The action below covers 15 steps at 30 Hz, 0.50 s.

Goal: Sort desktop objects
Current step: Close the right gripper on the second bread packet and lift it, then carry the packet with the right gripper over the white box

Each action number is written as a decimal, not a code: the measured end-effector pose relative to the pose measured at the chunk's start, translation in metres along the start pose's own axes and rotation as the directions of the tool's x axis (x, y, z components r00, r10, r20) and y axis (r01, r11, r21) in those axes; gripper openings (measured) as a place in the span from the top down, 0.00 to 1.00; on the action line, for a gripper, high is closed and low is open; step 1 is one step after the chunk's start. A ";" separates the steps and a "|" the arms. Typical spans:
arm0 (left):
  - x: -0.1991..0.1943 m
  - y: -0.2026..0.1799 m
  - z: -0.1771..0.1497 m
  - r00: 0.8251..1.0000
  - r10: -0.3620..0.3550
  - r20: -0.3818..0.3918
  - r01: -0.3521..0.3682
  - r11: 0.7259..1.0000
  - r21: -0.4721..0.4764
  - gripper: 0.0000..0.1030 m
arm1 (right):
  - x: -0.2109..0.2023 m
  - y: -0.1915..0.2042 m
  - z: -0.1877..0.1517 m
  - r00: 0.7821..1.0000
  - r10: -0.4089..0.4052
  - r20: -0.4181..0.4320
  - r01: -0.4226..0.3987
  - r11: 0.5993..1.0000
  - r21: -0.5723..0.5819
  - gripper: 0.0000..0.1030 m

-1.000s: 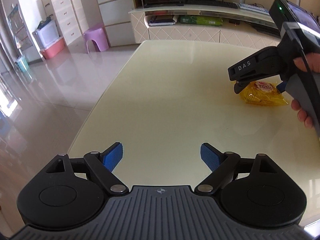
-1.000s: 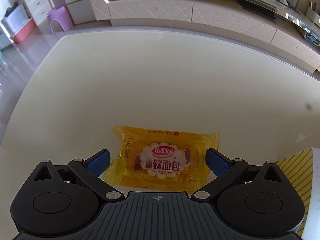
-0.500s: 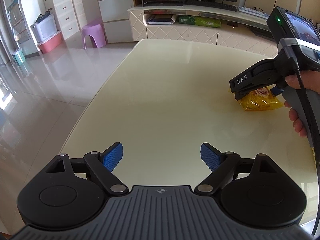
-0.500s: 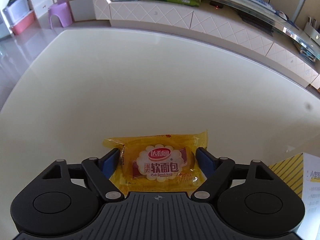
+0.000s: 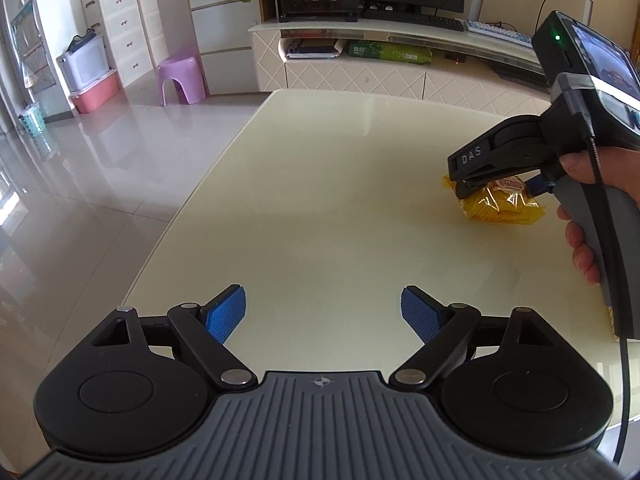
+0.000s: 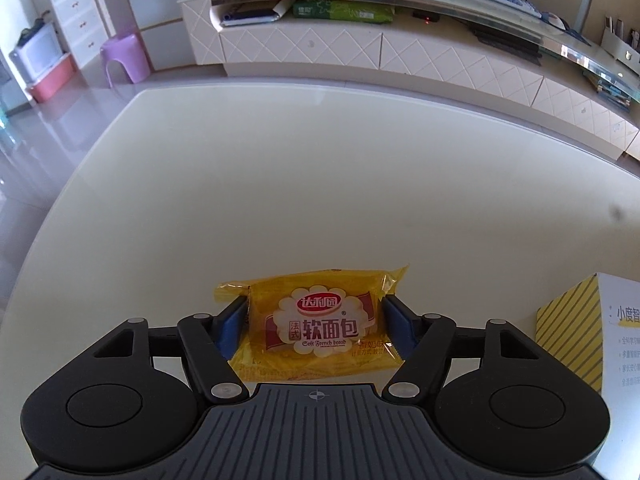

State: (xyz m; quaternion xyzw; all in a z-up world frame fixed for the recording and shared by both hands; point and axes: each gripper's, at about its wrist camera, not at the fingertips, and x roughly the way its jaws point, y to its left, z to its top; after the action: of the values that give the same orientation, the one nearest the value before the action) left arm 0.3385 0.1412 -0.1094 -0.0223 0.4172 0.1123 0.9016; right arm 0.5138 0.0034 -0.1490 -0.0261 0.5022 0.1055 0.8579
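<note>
Gripping the soft French bread packet (image 6: 320,328) across its short sides, right claw (image 6: 316,328) has both blue pads pressed into the yellow wrapper. The packet sits between the pads just off or on the table (image 6: 320,200); can't tell if it's lifted. Side grip likely chosen because the wrapper is puffy and flat, so pads catch the bread inside rather than loose film. Left claw (image 5: 323,314) is spread wide, holding nothing, hovering over bare table well apart from the packet, probably on standby. Containers: only a yellow-striped box (image 6: 576,336) at the right edge, closed side showing, contents not visible.
</note>
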 end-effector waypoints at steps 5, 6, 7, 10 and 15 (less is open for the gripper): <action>-0.016 0.003 -0.003 1.000 -0.004 0.019 0.004 1.000 -0.004 0.00 | -0.034 0.002 -0.013 1.000 0.011 0.027 -0.011 1.000 0.000 0.33; -0.020 0.004 -0.003 1.000 -0.006 0.024 0.006 1.000 -0.004 0.00 | -0.041 0.003 -0.016 0.999 0.013 0.032 -0.013 1.000 0.000 0.33; -0.024 0.006 -0.004 1.000 -0.007 0.028 0.007 1.000 -0.007 0.00 | -0.048 0.003 -0.019 0.999 0.015 0.037 -0.015 1.000 0.000 0.33; -0.037 0.013 -0.009 0.999 -0.016 0.038 0.017 1.000 -0.025 0.00 | -0.069 0.005 -0.027 0.998 0.022 0.053 -0.022 1.000 0.000 0.33; -0.066 0.024 -0.016 0.996 -0.057 0.067 0.059 0.997 -0.042 0.00 | -0.103 0.007 -0.040 0.996 0.032 0.080 -0.032 0.999 -0.001 0.33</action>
State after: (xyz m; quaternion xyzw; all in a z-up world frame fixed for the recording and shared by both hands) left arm 0.2797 0.1500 -0.0689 -0.0505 0.3837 0.0959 0.9171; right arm 0.4294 -0.0115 -0.0787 -0.0136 0.4680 0.1203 0.8754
